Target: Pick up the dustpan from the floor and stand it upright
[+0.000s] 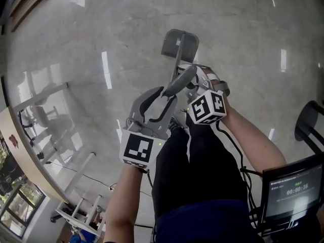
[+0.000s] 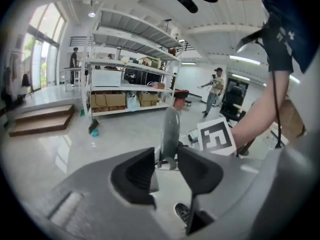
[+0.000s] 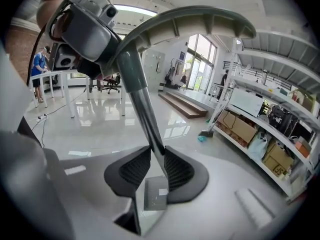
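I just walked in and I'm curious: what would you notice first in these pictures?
A grey dustpan stands out at the top middle of the head view, with shiny floor under it. Its long handle is clamped in the right gripper, and the left gripper is shut on the handle's curved top. Behind them, tall metal shelves hold cardboard boxes.

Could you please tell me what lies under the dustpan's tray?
Only bare polished floor shows around the dustpan; the patch directly beneath its tray is covered by the tray itself.
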A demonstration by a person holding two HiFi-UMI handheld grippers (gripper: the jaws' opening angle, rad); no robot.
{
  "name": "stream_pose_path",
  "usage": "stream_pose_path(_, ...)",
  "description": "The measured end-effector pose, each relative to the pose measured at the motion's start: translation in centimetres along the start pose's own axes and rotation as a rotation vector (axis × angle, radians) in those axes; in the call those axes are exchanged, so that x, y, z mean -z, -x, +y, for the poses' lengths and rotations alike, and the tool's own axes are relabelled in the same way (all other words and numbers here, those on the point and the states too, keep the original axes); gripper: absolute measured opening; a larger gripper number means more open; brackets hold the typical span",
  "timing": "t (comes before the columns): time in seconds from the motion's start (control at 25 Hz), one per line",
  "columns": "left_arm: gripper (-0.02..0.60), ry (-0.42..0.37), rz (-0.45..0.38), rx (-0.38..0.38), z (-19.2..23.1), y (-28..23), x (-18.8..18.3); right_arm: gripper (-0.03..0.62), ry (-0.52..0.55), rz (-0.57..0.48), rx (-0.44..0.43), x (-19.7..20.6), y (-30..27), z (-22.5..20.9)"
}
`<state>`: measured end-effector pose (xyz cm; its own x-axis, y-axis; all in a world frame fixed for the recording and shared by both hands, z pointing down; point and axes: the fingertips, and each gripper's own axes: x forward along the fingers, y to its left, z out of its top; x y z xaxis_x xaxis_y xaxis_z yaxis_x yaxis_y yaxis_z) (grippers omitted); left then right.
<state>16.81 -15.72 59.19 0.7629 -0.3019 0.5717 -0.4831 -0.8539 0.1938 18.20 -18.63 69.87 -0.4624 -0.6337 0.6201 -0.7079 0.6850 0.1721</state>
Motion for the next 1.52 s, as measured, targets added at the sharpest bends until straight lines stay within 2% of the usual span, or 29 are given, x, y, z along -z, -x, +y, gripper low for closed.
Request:
stream_pose_path(0.08, 0.112, -0.043, 0.013, -0.017, 0.1, -0.6, -0.3, 0.092, -0.014, 0.012, 0.003, 0.1, -0.3, -0.6)
stream_pose_path(0.2, 0.107, -0.065, 0.011, -0.032, 0.4, -1.6, -1.0, 0.093, -0.051, 0.033, 0.017, 0.4, -0.6, -1.6)
stream_pose_path(0.4, 0.106, -0.048, -0.007, -0.054, 2.3, -3.2, -2.7, 0.107, -0.215, 0.092, 0.060, 2.9, 0.7, -4.3)
stream_pose_path(0.48, 0.104, -0.050, -0.015, -0.050, 3.0, -4.0, -3.2, 0.100, -0.324, 0.094, 0.079, 4.4, 2.0, -5.7)
stream_pose_path(0.6, 0.104, -0.053, -0.023, -0.033, 3.7, -5.3, -3.8, 0.083, -0.569, 0.031, 0.125, 5.6, 4.7, -8.6)
stream_pose_path(0.76, 0.103, -0.033, -0.006, -0.017, 4.6, -7.4, -5.5, 0.077, -0.779, -0.085, 0.190, 4.4, 8.1, -14.4)
stream_pose_path(0.92, 0.104, -0.030, 0.015, 0.002, 5.4, -8.3, -6.2, 0.078, -1.005, -0.310, 0.099, -1.2, 8.3, -17.3)
stream_pose_path(1.04, 0.104, -0.025, 0.010, 0.009, 6.2, -8.7, -6.7, 0.118, -1.140, -0.438, 0.040, -4.2, 7.5, -18.3)
stream_pose_path(1.16, 0.104, -0.018, 0.008, 0.021, 6.8, -9.3, -7.1, 0.162, -1.232, -0.460, 0.030, -4.2, 6.4, -18.6)
stream_pose_path(1.32, 0.104, -0.008, -0.004, 0.040, 7.5, -10.4, -7.1, 0.166, -1.290, -0.494, -0.006, -4.4, 5.3, -18.7)
stream_pose_path(1.52, 0.107, -0.013, -0.016, 0.071, 7.8, -10.9, -7.2, 0.165, -1.334, -0.521, -0.115, -5.8, 3.2, -18.2)
